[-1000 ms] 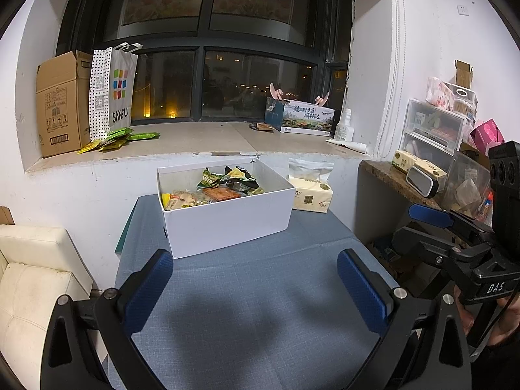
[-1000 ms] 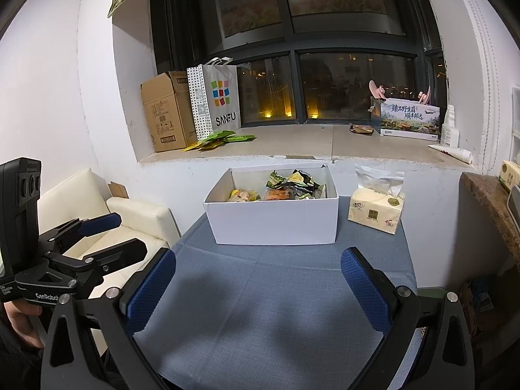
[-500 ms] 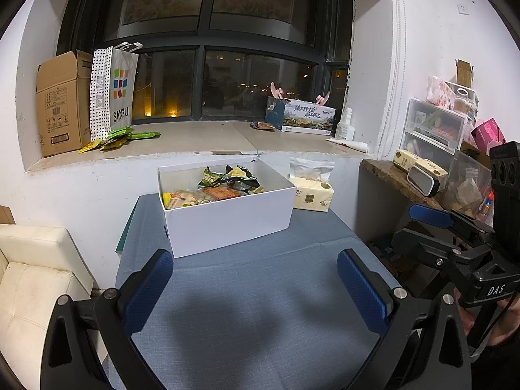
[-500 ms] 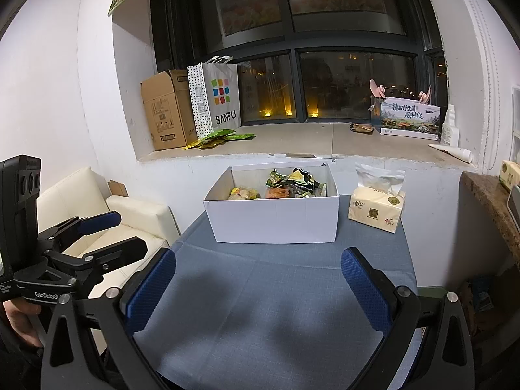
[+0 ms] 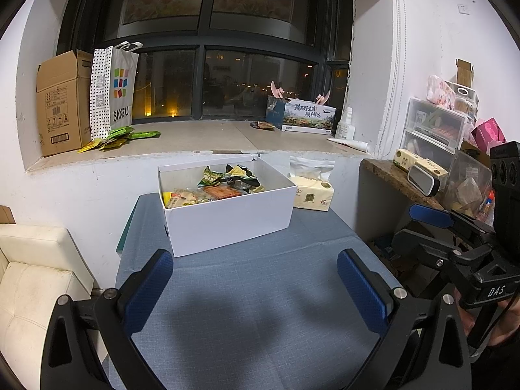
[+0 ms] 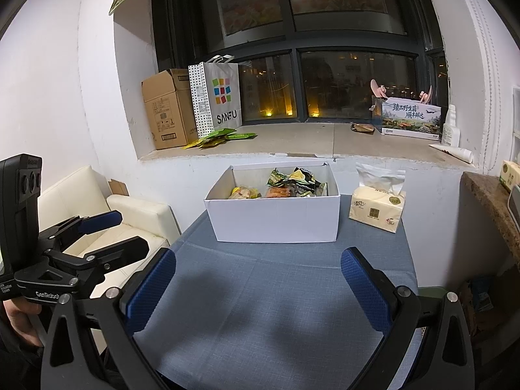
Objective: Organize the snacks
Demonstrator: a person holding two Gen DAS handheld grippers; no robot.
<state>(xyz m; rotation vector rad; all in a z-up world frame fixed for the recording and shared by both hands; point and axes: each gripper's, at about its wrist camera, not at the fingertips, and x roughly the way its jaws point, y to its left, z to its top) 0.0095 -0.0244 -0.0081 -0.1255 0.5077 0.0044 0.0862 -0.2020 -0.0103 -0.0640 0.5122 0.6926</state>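
A white open box (image 5: pixel 227 221) stands at the far side of the blue-clothed table (image 5: pixel 253 308); it also shows in the right wrist view (image 6: pixel 276 217). Several snack packets (image 5: pixel 224 185) lie inside it, green, dark and orange ones (image 6: pixel 289 183). More green and yellow packets (image 5: pixel 120 136) lie on the windowsill (image 6: pixel 221 136). My left gripper (image 5: pixel 255 284) is open and empty above the near part of the table. My right gripper (image 6: pixel 258 287) is open and empty, also short of the box. Each gripper shows at the edge of the other's view.
A tissue pack (image 5: pixel 312 191) sits right of the box (image 6: pixel 378 208). On the sill stand a cardboard box (image 5: pixel 60 104), a SANFU bag (image 5: pixel 113 94) and a printed carton (image 5: pixel 302 115). A cream sofa (image 6: pixel 130 217) is left; a cluttered shelf (image 5: pixel 422 175) is right.
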